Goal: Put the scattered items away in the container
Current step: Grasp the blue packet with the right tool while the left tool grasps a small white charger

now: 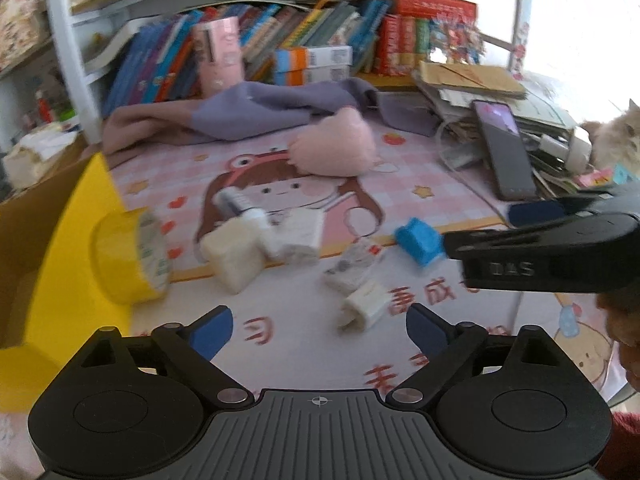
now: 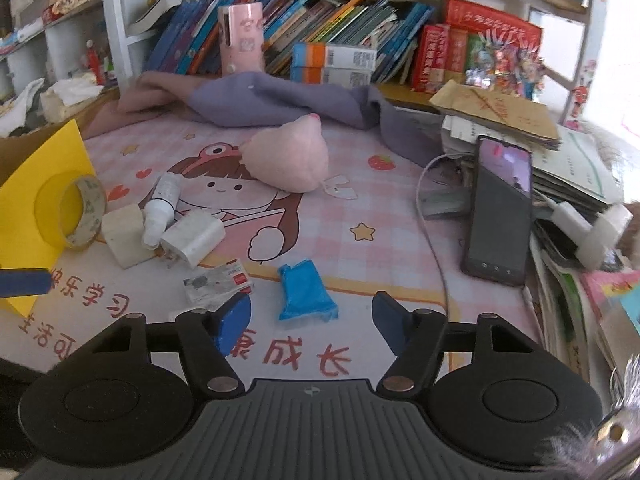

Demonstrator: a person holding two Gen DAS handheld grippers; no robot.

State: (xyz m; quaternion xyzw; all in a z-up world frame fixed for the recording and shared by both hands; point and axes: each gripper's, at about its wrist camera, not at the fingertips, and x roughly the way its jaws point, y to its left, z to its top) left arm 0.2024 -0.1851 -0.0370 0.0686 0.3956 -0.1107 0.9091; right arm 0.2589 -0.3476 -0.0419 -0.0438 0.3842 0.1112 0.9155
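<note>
Scattered items lie on a pink cartoon desk mat (image 2: 360, 208): a yellow tape roll (image 2: 76, 212), a white block (image 2: 124, 234), a small white bottle (image 2: 162, 206), a white charger (image 2: 192, 238), a card (image 2: 218, 282), a blue packet (image 2: 306, 292) and a pink plush (image 2: 288, 156). My right gripper (image 2: 312, 320) is open just in front of the blue packet. My left gripper (image 1: 320, 330) is open and empty above a small white piece (image 1: 364, 306). The yellow box (image 1: 56, 280) stands at the left by the tape roll (image 1: 132, 256). The right gripper (image 1: 540, 236) also shows at the right of the left wrist view.
A purple cloth (image 2: 280, 100) lies at the back before a shelf of books (image 2: 320, 36). A phone (image 2: 500, 208) leans on a paper stack (image 2: 560, 152) at the right, with a white cable (image 2: 432, 232) beside it. A cat (image 1: 616, 140) sits at the far right.
</note>
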